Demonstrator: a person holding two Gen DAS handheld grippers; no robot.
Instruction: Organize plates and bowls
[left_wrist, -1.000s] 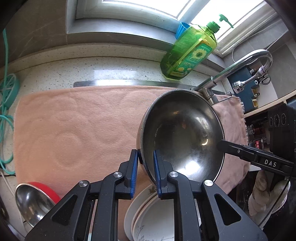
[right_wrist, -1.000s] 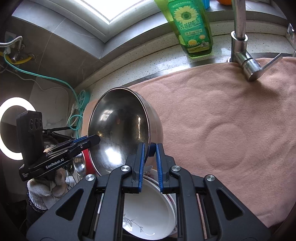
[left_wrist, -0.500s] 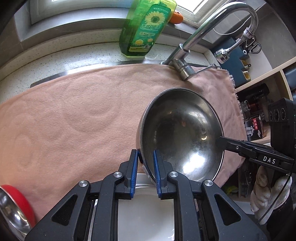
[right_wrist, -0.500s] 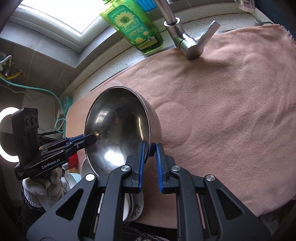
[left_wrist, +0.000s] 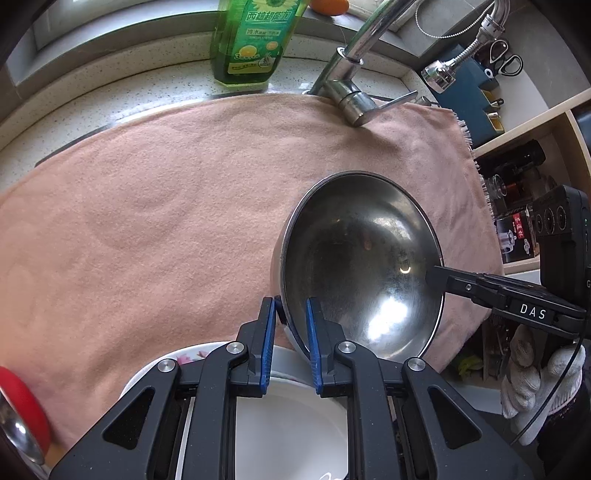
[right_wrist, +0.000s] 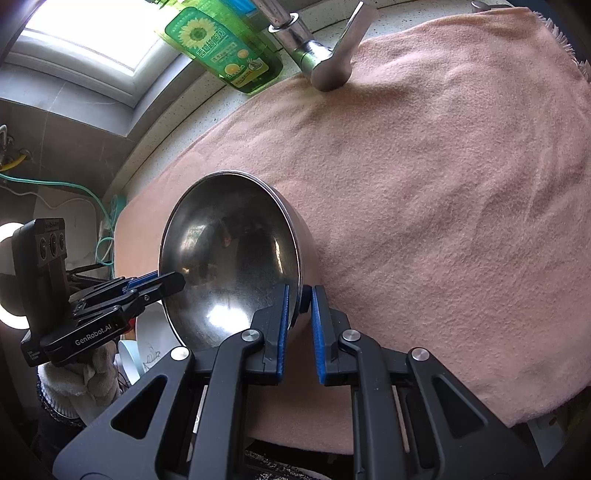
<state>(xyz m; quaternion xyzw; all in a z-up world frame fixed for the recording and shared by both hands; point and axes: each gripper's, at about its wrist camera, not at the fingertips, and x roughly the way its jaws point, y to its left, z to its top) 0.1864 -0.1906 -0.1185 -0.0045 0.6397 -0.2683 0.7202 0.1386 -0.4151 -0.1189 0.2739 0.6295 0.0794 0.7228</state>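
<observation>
Over the pink towel (left_wrist: 166, 221) covering the bench, near its right edge, I hold the steel bowl (left_wrist: 362, 266) tilted and clear of the cloth. My left claw (left_wrist: 290, 321) pinches the near rim; my right claw (right_wrist: 299, 314) pinches the opposite rim. Both are nearly shut on thin metal. Risk: smooth rim slips if either wrist rolls unevenly, dropping the bowl onto the white plates (left_wrist: 291, 417) stacked below at the front edge.

One steel bowl (left_wrist: 362, 266), one pink towel (left_wrist: 166, 221), one green soap bottle (left_wrist: 251, 40), one tap (left_wrist: 351, 92), one red-rimmed bowl (left_wrist: 18, 413), two grippers, and white plates (left_wrist: 288, 424) stacked, count unclear.
</observation>
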